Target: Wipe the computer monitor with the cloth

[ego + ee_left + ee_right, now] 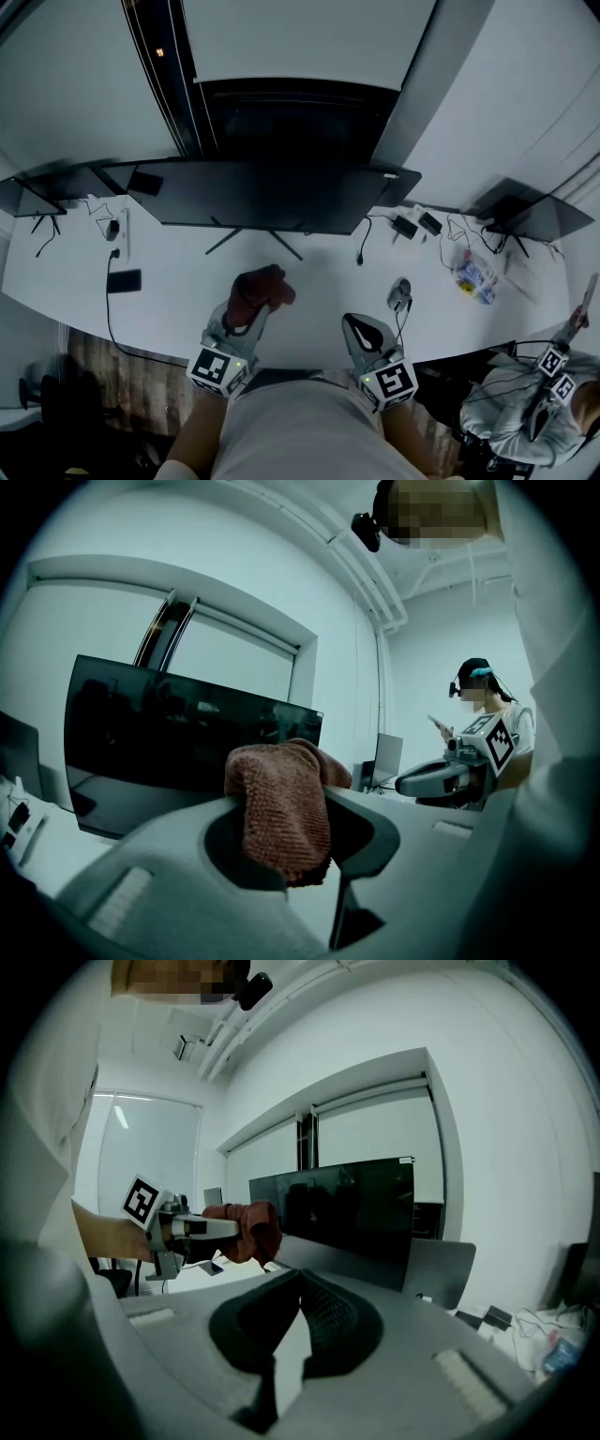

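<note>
While its jaws clamp a bunched reddish-brown cloth (pixel 261 289), the left hand-held gripper (pixel 247 311) hovers above the white desk (pixel 178 286) near its front edge, open desktop lying between it and the lower edge of the dark monitor (pixel 267 192) ahead. Beside it to the right, the right hand-held gripper (pixel 364 328) hangs with jaws together, gripping nothing.
</note>
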The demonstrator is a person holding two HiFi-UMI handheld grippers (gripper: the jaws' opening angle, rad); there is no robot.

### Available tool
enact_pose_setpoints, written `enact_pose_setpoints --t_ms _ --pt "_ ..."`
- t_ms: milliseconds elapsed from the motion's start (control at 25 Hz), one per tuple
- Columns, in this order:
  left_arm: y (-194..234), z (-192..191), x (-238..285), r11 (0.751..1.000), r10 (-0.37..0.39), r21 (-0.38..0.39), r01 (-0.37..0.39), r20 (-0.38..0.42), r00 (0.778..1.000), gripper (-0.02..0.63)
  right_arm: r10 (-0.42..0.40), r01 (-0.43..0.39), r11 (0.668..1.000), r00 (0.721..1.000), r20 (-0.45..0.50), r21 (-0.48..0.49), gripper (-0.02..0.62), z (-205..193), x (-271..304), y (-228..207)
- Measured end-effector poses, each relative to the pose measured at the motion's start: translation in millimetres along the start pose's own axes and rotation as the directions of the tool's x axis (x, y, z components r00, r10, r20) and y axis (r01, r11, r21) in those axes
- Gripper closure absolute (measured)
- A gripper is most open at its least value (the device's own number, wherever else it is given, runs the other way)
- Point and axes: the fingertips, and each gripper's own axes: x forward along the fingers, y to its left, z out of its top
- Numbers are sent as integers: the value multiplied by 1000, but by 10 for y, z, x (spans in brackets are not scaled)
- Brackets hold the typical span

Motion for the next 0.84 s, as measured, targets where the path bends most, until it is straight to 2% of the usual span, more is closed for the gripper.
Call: enact_pose_setpoints --t_ms 840 --pt "-65 -53 143 1000 -9 -17 8 -20 1000 515 -17 17 1000 1000 -13 18 592 -44 -20 -166"
